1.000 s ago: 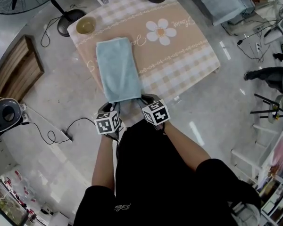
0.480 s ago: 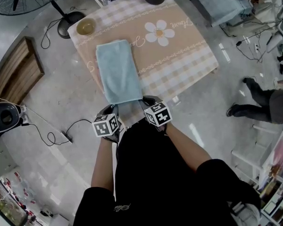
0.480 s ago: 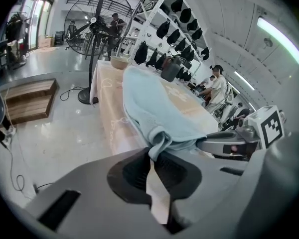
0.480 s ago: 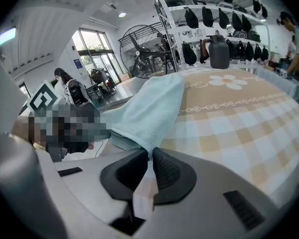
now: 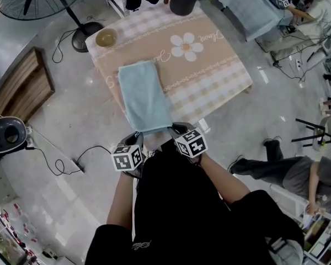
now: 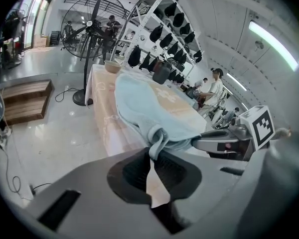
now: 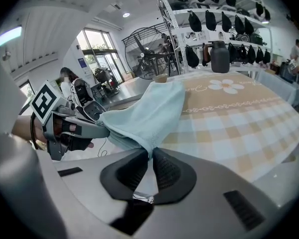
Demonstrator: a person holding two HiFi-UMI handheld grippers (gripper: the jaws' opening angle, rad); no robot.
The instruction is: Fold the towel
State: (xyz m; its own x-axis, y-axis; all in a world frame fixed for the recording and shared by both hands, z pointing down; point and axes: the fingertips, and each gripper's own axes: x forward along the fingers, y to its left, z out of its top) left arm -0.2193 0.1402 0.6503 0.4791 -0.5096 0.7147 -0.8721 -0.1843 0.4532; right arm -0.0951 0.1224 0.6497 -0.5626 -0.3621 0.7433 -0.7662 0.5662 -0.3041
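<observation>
Left claw (image 5: 137, 134) (image 6: 152, 151): clenched on the near left corner of the towel (image 5: 146, 95), jaws having just been closing, cloth bunched between the pads.
Right claw (image 5: 174, 127) (image 7: 150, 153): clenched on the near right corner, jaws likewise just closing; it sits just beside the left claw, with the towel's near short edge spanning the two.
Towel: pale blue, stretching lengthwise away from both claws along the left part of the tabletop (image 5: 226, 70); the near end is raised off the tabletop's near edge.
Room beyond the claws: bare checked cloth past the towel's far edge and wide to the right of the right claw.
Far items: bowl (image 5: 106, 37) at the far left corner, dark jug (image 5: 183, 1) at the far edge, both well apart from the towel.
Left of the left claw: open floor (image 5: 83, 115), a cable (image 5: 71, 162), a wooden platform (image 5: 23, 84).
</observation>
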